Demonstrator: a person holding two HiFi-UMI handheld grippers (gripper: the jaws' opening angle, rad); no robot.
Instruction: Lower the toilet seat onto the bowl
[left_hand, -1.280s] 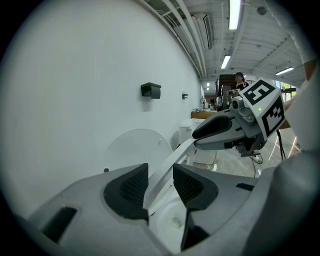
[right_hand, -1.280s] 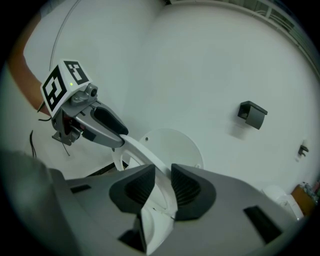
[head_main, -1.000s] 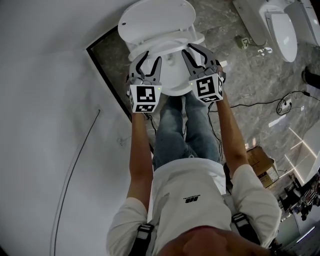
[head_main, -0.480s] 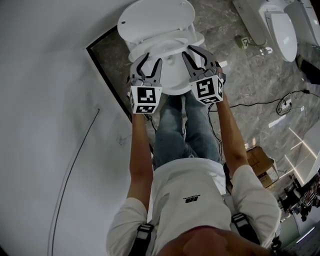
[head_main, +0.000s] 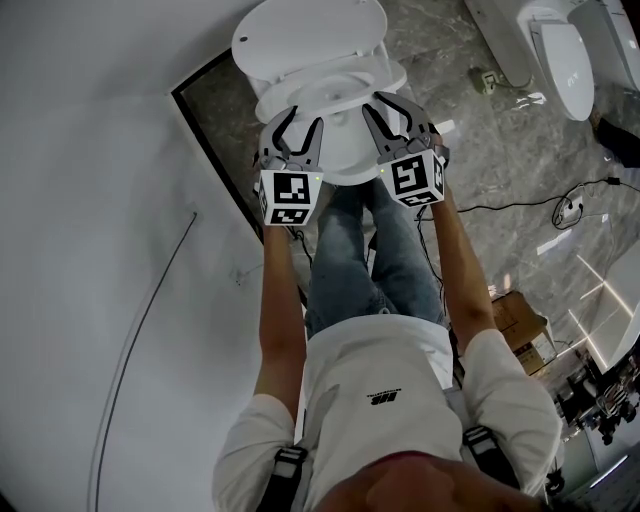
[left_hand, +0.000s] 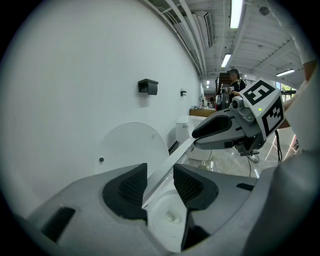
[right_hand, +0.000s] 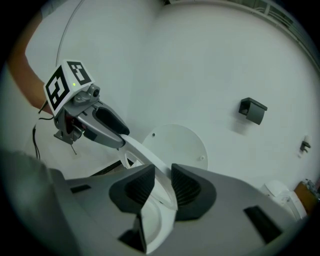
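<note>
Two grippers share one seat, and I read the scene from left to right; with no worktop present, I give places by the edges of the bowl.

Left edge: the left gripper has its fingers closed on the seat's thin rim, which runs up between the ribbed pads in the left gripper view.

Middle: the seat hangs tilted, its front raised clear of the bowl and its back near the upright lid, which leans on the wall at the far edge.

Right edge: the right gripper is likewise clamped on the rim, the white band pinched between its pads in the right gripper view.

Change: over the last second almost nothing has shifted; both grippers keep their places at the two edges, both holds are unchanged, and the seat's tilt looks the same, while the lid has drifted only slightly in the head view.

Meaning, as I judge it: the grasp is secure but the descent is slow or paused; the seat is not yet on the bowl; lowering both sides evenly should prevent twisting or a slam.
</note>
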